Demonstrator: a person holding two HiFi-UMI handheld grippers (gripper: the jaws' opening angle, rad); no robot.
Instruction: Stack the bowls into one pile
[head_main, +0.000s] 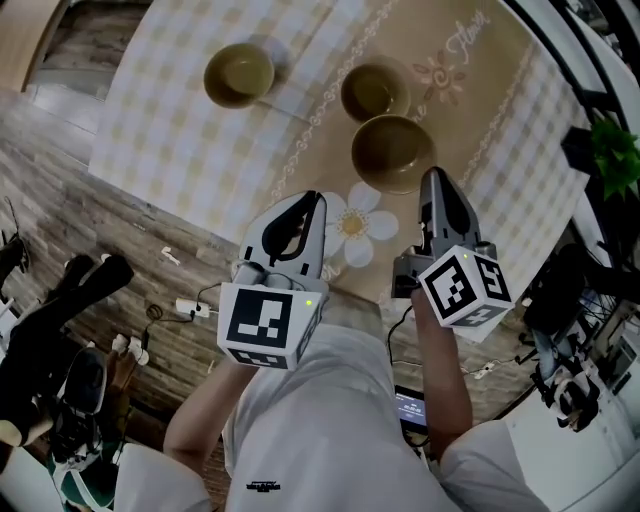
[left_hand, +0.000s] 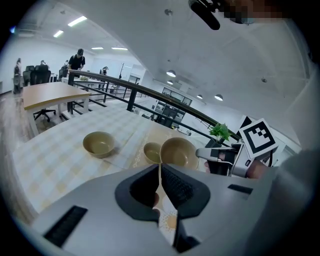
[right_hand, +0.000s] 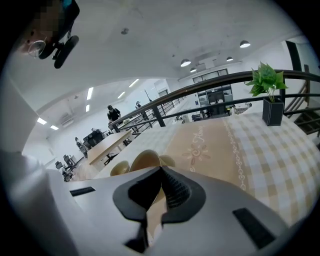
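Note:
Three olive-tan bowls stand apart on the table. One bowl (head_main: 238, 74) (left_hand: 98, 143) sits far left on the checked cloth. A small bowl (head_main: 375, 91) (left_hand: 152, 152) sits on the beige runner, and a larger bowl (head_main: 392, 152) (left_hand: 177, 152) (right_hand: 143, 161) stands just in front of it. My left gripper (head_main: 313, 200) (left_hand: 159, 169) hangs over the table's near edge, shut and empty, short of the bowls. My right gripper (head_main: 434, 178) (right_hand: 160, 170) is also shut and empty, its tip close to the larger bowl's near right rim, and I cannot tell if they touch.
The table (head_main: 180, 150) carries a checked cloth with a beige runner and a daisy print (head_main: 357, 222). A potted plant (head_main: 612, 150) (right_hand: 267, 90) stands at the right by a dark railing. Cables and plugs (head_main: 190, 306) lie on the wooden floor below the near edge.

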